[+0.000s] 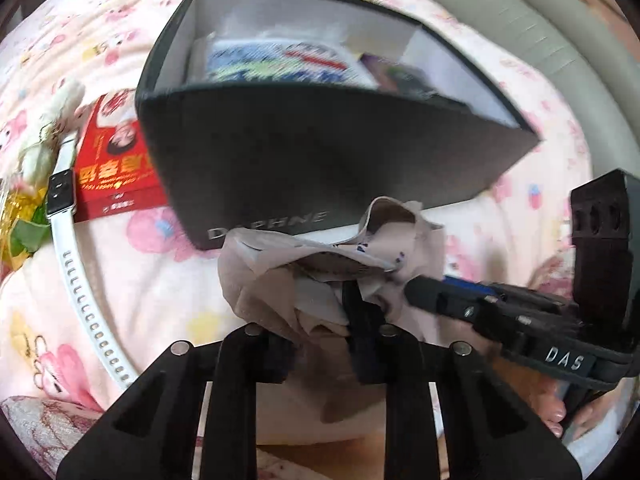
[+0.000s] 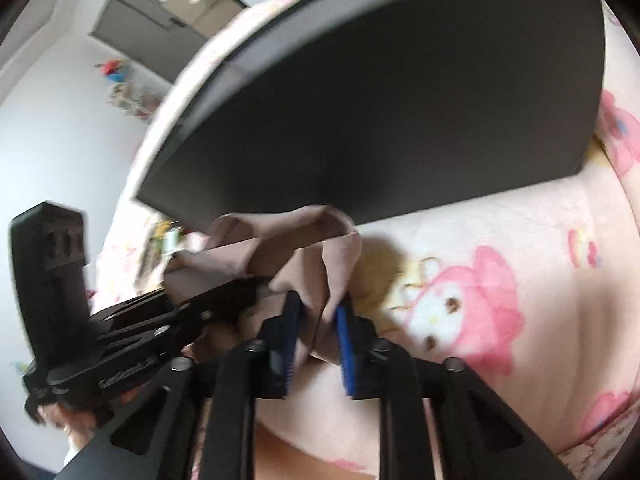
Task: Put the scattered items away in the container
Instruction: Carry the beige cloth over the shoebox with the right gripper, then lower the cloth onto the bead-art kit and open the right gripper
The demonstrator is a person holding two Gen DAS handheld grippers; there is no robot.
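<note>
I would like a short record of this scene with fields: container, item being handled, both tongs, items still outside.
container: black box, open, packets already inside
item handled: beige cloth, bunched in front of the box
left tongs: closed on the cloth
right tongs: closed on the cloth
still outside: white watch, red booklet, both left of the box
surface: pink blanket

One black box (image 1: 280, 152), one beige cloth (image 1: 280, 276), one watch (image 1: 64, 200), one red booklet (image 1: 116, 168), perhaps two packets inside.

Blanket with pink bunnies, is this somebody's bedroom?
Probably a bedroom, on a bed. The soft blanket with pink cartoon bunnies covers a padded surface, a grey padded edge like a headboard curves behind it, and a wardrobe-like cabinet stands by the white wall.
</note>
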